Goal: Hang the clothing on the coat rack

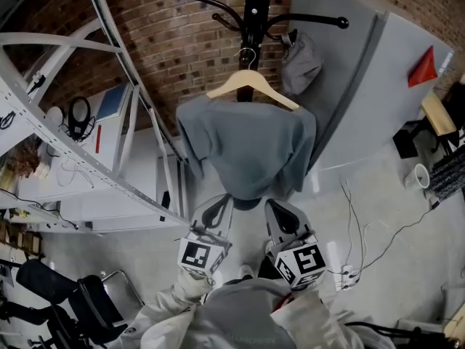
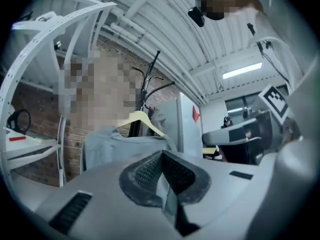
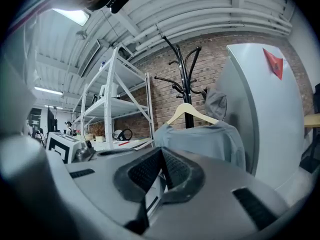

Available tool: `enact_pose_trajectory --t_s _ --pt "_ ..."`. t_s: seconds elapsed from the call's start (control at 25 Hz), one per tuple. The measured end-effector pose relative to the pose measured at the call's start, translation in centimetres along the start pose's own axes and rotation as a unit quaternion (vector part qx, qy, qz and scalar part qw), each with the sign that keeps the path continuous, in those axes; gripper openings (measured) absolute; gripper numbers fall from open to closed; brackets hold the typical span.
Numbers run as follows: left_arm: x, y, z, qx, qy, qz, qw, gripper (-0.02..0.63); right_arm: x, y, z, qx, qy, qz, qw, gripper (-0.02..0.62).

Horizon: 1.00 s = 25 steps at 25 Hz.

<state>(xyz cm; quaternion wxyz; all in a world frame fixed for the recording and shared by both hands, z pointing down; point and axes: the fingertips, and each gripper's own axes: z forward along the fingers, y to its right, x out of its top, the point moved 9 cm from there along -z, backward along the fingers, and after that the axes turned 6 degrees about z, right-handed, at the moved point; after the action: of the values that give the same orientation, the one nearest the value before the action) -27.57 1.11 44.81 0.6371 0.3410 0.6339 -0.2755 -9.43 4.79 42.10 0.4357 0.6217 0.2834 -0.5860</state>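
Note:
A grey garment [image 1: 247, 151] hangs on a pale wooden hanger [image 1: 251, 82], whose hook sits at the black coat rack [image 1: 254, 13] against the brick wall. My left gripper [image 1: 216, 208] and right gripper [image 1: 280, 213] stand side by side just under the garment's hem, both shut with nothing between their jaws. In the left gripper view, the left gripper [image 2: 162, 156] points level at the garment [image 2: 115, 144] and hanger [image 2: 140, 120]. In the right gripper view, the right gripper [image 3: 161, 151] faces the garment [image 3: 205, 139], hanger [image 3: 192, 113] and rack [image 3: 185, 69].
A second grey cloth item [image 1: 301, 64] hangs on a right-hand arm of the rack. A tall grey cabinet [image 1: 378, 86] stands right of it, white shelving [image 1: 94, 144] to the left. Cables [image 1: 356, 246] and a cup [image 1: 420, 174] lie on the floor at right, and a black chair [image 1: 73, 297] stands at lower left.

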Motion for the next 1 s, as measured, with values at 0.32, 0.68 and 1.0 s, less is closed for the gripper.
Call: enact_pose_trajectory --t_s 0.32,0.68,1.0 --pt "-2.0 3.4 -3.2 0.011 -0.041 0.020 0.9989 0.008 -0.5 -1.6 -1.6 0.014 -0.028 -0.017 0.999 0.025" --pt "-1.8 5.5 -2.7 0.035 -0.042 0.026 0.9982 0.008 -0.4 -0.3 -2.8 0.037 -0.027 -0.017 0.999 0.025" --pt "-1.0 7.5 -0.7 0.032 -0.048 0.021 0.9981 0.008 -0.2 2.1 -3.5 0.048 -0.016 -0.009 0.999 0.025"
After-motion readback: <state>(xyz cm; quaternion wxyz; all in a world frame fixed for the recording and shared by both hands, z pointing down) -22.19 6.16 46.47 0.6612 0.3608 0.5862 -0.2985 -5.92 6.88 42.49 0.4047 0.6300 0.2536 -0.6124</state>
